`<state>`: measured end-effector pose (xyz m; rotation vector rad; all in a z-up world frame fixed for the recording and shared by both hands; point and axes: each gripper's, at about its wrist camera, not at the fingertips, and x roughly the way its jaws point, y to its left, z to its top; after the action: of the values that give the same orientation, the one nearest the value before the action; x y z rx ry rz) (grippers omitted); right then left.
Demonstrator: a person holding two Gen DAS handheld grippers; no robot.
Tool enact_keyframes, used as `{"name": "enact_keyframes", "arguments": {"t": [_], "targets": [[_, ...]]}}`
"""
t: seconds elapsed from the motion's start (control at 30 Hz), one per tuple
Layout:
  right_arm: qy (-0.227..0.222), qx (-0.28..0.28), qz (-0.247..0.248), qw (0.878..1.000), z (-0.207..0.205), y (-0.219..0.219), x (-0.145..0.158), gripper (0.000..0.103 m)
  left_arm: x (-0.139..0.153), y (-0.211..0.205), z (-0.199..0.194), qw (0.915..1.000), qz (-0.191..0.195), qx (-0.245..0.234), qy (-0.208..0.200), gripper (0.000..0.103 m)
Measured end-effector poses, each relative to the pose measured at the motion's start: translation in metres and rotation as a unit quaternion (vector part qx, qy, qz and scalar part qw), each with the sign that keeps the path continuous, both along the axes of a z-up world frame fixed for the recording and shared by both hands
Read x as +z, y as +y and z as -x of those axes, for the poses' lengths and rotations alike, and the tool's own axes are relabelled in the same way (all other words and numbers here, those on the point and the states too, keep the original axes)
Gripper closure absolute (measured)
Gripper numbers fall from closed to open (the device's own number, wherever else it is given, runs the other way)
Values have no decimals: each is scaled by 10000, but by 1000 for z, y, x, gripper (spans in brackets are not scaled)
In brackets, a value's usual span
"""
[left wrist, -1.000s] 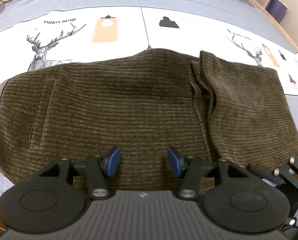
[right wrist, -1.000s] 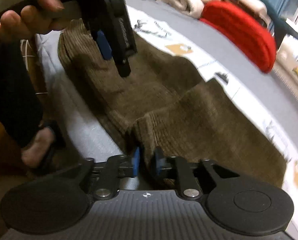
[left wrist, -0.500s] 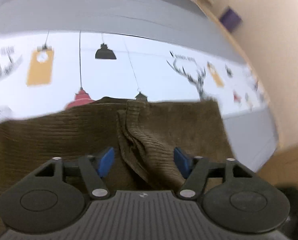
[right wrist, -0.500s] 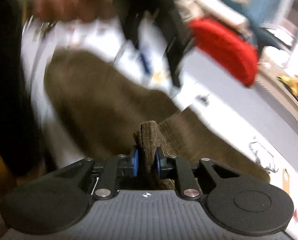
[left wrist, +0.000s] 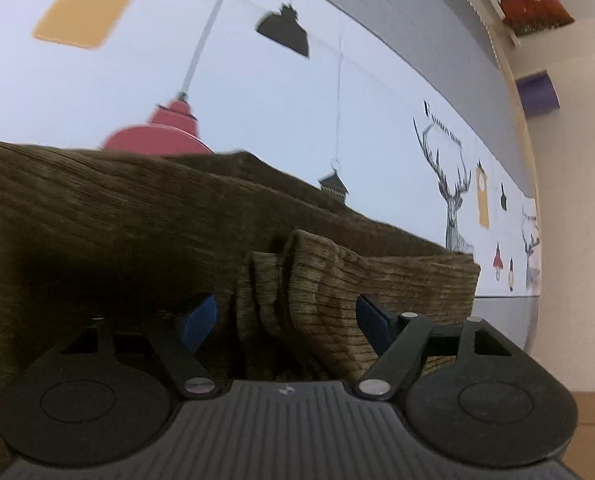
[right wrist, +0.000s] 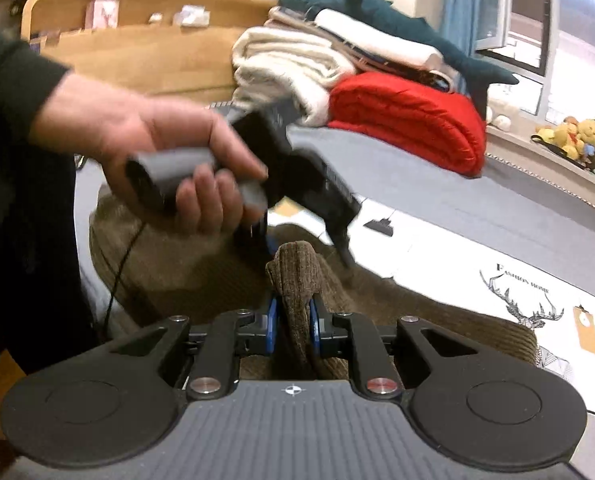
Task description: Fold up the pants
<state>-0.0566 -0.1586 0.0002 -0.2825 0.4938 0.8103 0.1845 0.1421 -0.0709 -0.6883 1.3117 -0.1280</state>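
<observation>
The brown corduroy pants (left wrist: 97,216) lie on a printed sheet on a bed. My left gripper (left wrist: 287,318) is open, its blue pads either side of a bunched fold of the pants (left wrist: 317,280) without pressing on it. My right gripper (right wrist: 291,326) is shut on a raised fold of the same pants (right wrist: 297,276) and holds it up. In the right wrist view the left gripper (right wrist: 297,172) shows in a hand (right wrist: 157,136), just beyond that raised fold.
The white sheet (left wrist: 257,100) has deer and lamp prints, with grey bedding (right wrist: 477,200) beyond. A red quilt (right wrist: 409,116) and folded cream blankets (right wrist: 289,64) are stacked at the bed's far end. A wooden headboard (right wrist: 137,48) stands behind.
My left gripper has moved right along the pants and lower, onto the bunched fold, staying open. My right gripper has lifted its gripped fold higher off the bed.
</observation>
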Motion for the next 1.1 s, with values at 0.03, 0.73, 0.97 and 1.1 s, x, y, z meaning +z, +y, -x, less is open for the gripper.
{"name": "enact_keyframes", "arguments": {"t": [0.03, 0.73, 0.97, 1.1], "targets": [[-19, -10, -41, 10000, 1, -1, 1, 86, -1, -5, 1, 10000, 8, -87, -24, 28], [1829, -3051, -102, 9345, -57, -93, -30, 43, 71, -2, 33, 9745, -1558, -488, -1539, 65], [3110, -4036, -596, 8584, -74, -133, -61, 41, 34, -55, 67, 9453, -1814, -2573, -852, 65], [3371, -4127, -715, 8431, -79, -137, -68, 40, 24, -80, 86, 9013, -2539, -3387, -917, 65]]}}
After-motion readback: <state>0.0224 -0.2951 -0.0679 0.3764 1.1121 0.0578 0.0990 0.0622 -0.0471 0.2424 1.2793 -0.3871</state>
